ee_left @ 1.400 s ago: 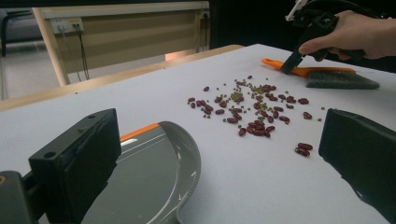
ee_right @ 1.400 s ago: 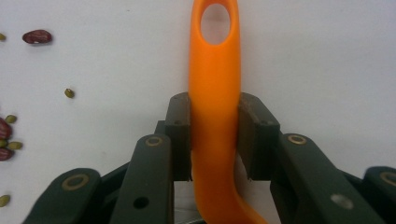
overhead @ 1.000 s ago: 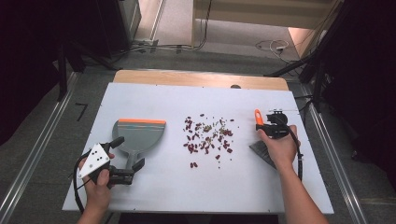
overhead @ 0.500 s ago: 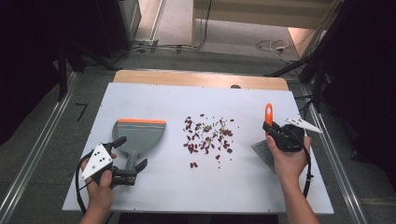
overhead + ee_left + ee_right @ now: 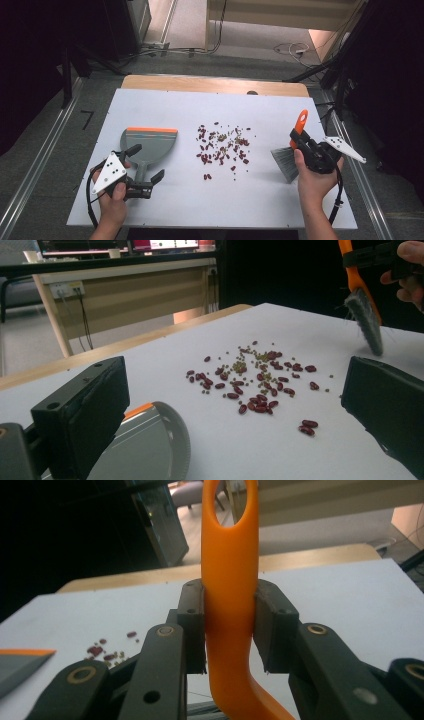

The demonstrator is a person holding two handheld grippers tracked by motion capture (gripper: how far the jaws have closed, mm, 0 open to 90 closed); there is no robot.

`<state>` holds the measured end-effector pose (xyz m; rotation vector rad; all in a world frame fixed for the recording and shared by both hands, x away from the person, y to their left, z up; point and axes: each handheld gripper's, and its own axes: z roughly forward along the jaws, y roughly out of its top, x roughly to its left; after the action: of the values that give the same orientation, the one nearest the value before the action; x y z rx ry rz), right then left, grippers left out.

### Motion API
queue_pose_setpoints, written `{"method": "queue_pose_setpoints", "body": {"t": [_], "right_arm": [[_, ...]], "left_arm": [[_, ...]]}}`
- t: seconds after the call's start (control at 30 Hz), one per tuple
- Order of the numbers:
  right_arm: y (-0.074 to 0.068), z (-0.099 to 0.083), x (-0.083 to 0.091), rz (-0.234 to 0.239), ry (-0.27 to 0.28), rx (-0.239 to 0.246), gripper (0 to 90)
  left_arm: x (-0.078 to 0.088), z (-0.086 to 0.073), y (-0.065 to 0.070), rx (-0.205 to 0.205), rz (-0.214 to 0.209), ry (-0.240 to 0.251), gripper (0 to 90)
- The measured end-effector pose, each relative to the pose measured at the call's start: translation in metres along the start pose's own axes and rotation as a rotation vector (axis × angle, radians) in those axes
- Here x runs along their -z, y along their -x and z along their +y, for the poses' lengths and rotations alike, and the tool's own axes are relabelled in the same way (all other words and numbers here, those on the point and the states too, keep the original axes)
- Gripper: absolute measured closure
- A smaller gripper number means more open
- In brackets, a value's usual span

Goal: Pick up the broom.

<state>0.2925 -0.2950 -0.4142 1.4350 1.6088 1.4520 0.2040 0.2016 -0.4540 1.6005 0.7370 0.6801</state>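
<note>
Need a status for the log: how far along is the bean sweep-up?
Done: the right gripper has its fingers shut on the brush, held up at the right of the table.
In hand: the left gripper is open around the dustpan handle, not clamped.
Left: the beans lie scattered mid-table, none in the pan; all the sweeping remains.
</note>
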Motion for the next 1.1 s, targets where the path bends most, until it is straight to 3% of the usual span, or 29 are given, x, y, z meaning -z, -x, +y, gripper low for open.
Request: {"method": "queue_pose_setpoints", "body": {"t": [0.17,0.3,0.43,0.5,0.57,0.9,0.93,1.1], "right_arm": [[-0.013,0.005,0.006,0.033,0.044,0.019,66.9],[-0.024,0.007,0.009,0.046,0.048,0.034,66.9],[-0.043,0.008,0.013,0.099,0.063,0.037,66.9],[-0.047,0.008,0.014,0.109,0.067,0.044,66.9],[-0.062,0.009,0.016,0.147,0.07,0.061,66.9],[-0.105,0.004,0.022,0.261,0.07,0.102,66.8],[-0.11,0.003,0.023,0.272,0.07,0.104,66.8],[-0.126,0.0,0.026,0.315,0.072,0.122,66.8]], "left_arm": [[-0.003,0.004,0.005,-0.008,-0.013,0.009,0.0],[-0.006,0.01,0.013,-0.043,-0.019,0.001,0.0],[-0.013,0.017,0.026,-0.063,-0.049,-0.003,0.0],[-0.017,0.02,0.032,-0.058,-0.082,-0.003,0.0],[-0.023,0.023,0.042,-0.034,-0.107,0.002,0.0],[-0.04,0.029,0.07,0.025,-0.166,0.001,4.8],[-0.045,0.03,0.075,0.039,-0.186,-0.009,6.1],[-0.055,0.029,0.089,0.058,-0.204,-0.042,11.8]]}}
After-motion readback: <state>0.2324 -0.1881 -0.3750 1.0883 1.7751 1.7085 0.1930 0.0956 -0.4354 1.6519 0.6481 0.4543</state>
